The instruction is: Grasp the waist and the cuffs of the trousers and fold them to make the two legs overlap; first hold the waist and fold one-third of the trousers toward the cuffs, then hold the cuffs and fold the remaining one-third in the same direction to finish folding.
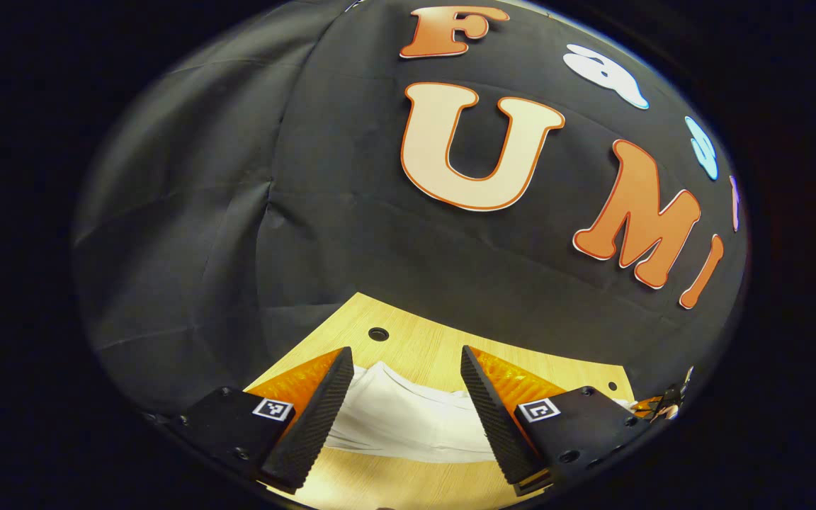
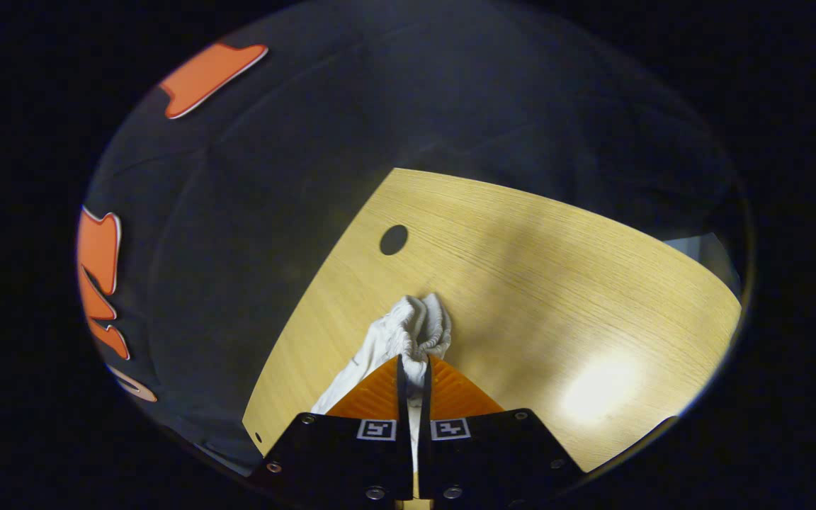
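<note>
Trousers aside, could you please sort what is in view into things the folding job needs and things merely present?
Needed: white trousers; right hand-held gripper, shut on their gathered end; left hand-held gripper, open over the cloth.

Merely present: wooden table; its round hole; black booth wall.

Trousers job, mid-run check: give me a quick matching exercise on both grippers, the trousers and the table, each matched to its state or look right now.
Things:
1. left gripper
2. right gripper
3. trousers
4. table

States:
A. pale wood with a round hole
B. white, bunched at the gathered edge
C. open, fingers either side of the cloth
D. shut on the cloth

Pairs: 1-C, 2-D, 3-B, 4-A
</note>
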A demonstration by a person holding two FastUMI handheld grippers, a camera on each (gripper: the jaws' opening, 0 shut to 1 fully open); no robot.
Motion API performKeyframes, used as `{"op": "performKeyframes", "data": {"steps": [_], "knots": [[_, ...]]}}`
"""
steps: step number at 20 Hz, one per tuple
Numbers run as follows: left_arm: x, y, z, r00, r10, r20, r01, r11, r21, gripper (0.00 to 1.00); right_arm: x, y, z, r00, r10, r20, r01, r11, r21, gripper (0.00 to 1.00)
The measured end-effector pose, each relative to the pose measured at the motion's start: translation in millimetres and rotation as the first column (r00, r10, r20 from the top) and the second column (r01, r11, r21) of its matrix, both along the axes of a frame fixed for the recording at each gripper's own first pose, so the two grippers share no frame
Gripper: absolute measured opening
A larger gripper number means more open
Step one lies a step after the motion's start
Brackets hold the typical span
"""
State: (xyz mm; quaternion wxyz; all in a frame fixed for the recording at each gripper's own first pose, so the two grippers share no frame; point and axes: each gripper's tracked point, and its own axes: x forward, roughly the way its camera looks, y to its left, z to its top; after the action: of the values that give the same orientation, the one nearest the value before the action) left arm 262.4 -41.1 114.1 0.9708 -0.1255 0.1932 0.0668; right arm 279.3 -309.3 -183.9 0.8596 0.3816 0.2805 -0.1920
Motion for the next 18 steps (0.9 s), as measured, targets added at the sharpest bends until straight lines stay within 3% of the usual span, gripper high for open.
{"op": "performKeyframes", "data": {"steps": [5,8,18], "knots": [[1.6,27.0,-10.3,1.000,-0.020,-0.020,0.020,1.000,-0.008,0.99,-6.5,44.6,59.2,0.993,0.079,0.091,-0.071,0.994,-0.079,0.03],[-0.2,52.9,-7.3,0.999,-0.036,-0.019,0.036,0.999,-0.002,0.99,-2.8,94.5,84.5,0.982,0.137,0.128,-0.121,0.985,-0.124,0.04],[-13.4,144.0,-23.3,0.997,-0.065,-0.035,0.064,0.997,-0.031,0.99,-5.9,251.6,106.4,0.947,0.298,0.123,-0.265,0.936,-0.230,0.03]]}}
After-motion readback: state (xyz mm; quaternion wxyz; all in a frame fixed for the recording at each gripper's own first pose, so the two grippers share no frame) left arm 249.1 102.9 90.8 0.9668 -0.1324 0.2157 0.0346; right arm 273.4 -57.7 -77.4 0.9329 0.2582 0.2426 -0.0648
